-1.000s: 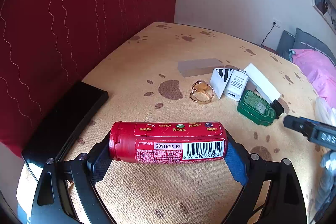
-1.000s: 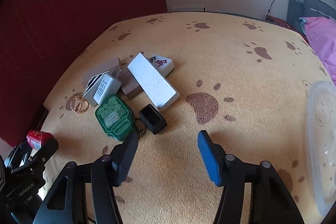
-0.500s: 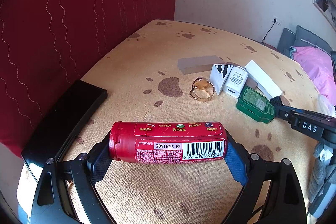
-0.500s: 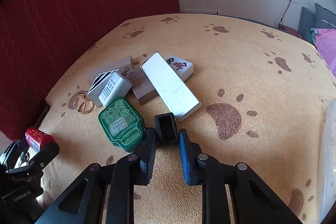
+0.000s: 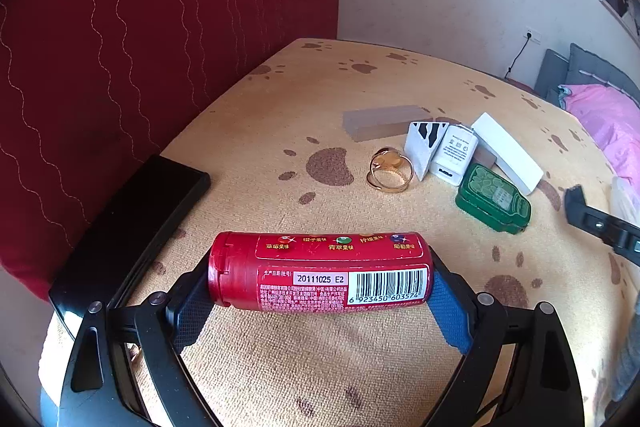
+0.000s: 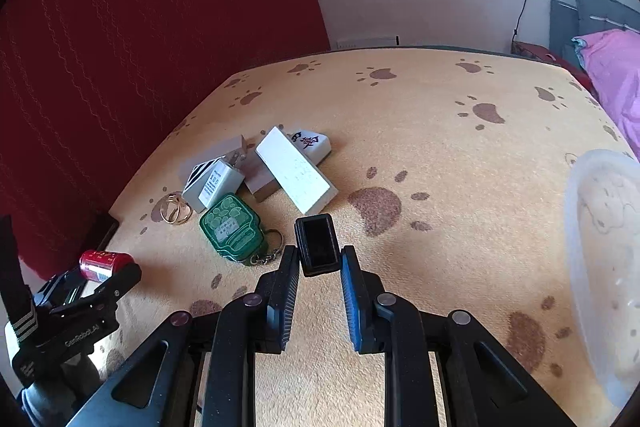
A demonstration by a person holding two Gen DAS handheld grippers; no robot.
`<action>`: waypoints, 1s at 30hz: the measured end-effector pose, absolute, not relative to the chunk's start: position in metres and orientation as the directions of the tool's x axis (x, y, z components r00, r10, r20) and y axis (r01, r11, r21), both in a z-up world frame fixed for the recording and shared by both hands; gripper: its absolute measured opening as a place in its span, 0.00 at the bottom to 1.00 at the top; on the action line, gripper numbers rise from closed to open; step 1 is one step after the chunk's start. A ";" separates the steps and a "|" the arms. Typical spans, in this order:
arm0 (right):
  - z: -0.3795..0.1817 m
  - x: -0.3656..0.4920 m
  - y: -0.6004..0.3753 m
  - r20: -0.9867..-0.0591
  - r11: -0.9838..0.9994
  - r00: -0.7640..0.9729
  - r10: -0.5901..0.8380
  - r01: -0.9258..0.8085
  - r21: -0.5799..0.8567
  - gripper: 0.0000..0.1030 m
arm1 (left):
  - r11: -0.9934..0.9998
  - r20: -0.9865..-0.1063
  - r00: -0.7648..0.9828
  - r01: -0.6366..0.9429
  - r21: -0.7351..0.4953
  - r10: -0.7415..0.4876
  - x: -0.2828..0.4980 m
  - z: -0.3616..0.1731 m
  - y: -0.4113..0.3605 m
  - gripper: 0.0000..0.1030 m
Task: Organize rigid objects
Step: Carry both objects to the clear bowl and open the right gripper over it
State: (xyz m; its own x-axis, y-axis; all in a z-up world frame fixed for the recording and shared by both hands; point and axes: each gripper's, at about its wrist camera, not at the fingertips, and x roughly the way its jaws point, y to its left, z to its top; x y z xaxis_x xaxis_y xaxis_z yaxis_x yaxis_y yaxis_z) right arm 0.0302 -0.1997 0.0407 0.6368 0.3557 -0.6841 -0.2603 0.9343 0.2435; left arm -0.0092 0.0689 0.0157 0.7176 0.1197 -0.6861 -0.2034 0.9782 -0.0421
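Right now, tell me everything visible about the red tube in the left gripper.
The red tube is a glossy, plastic-looking cylinder with a flip-cap end on the left, yellow flavour text, a printed date code and a white barcode panel. It lies horizontal, clamped end to end in the left gripper, held above the paw-print cloth.

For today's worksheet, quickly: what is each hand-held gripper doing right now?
Left hand-held gripper: closed on the red candy tube, held end to end.
Right hand-held gripper: closed on the small black box.

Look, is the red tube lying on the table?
No, the red tube is off the table, clamped end to end in the left gripper.
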 end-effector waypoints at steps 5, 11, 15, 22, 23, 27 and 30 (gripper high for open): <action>0.047 0.014 -0.230 -0.659 0.938 0.668 0.345 -0.219 0.270 0.22 | 0.978 -0.696 0.710 -0.200 -0.053 0.108 -0.012 0.019 0.062 0.90; 0.057 -0.003 -0.269 -0.625 0.946 0.719 0.304 -0.150 0.288 0.22 | 0.989 -0.674 0.734 -0.143 -0.037 0.081 -0.018 0.034 0.035 0.90; 0.063 -0.012 -0.299 -0.604 0.954 0.756 0.253 -0.093 0.284 0.22 | 0.995 -0.659 0.751 -0.098 -0.032 0.053 -0.019 0.046 0.015 0.90; 0.060 -0.021 -0.348 -0.606 0.963 0.779 0.160 0.011 0.270 0.22 | 0.999 -0.659 0.752 -0.014 -0.031 -0.010 -0.016 0.059 -0.024 0.90; 0.059 -0.023 -0.355 -0.608 0.963 0.780 0.149 0.026 0.269 0.22 | 1.000 -0.657 0.753 -0.004 -0.027 -0.015 -0.017 0.061 -0.030 0.90; 0.054 -0.026 -0.378 -0.617 0.959 0.779 0.114 0.075 0.272 0.22 | 0.999 -0.652 0.757 0.039 -0.017 -0.041 -0.016 0.066 -0.052 0.90; 0.047 -0.026 -0.392 -0.628 0.956 0.773 0.091 0.110 0.274 0.25 | 0.998 -0.652 0.755 0.068 -0.018 -0.064 -0.015 0.069 -0.068 0.90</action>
State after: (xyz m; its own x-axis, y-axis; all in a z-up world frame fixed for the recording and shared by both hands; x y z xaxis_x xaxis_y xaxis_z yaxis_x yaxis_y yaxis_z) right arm -0.0262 -0.3920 0.0474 0.7726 0.0915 -0.6283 0.1095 0.9555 0.2738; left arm -0.0146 -0.0677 0.0692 0.7554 -0.0635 -0.6522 0.0681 0.9975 -0.0183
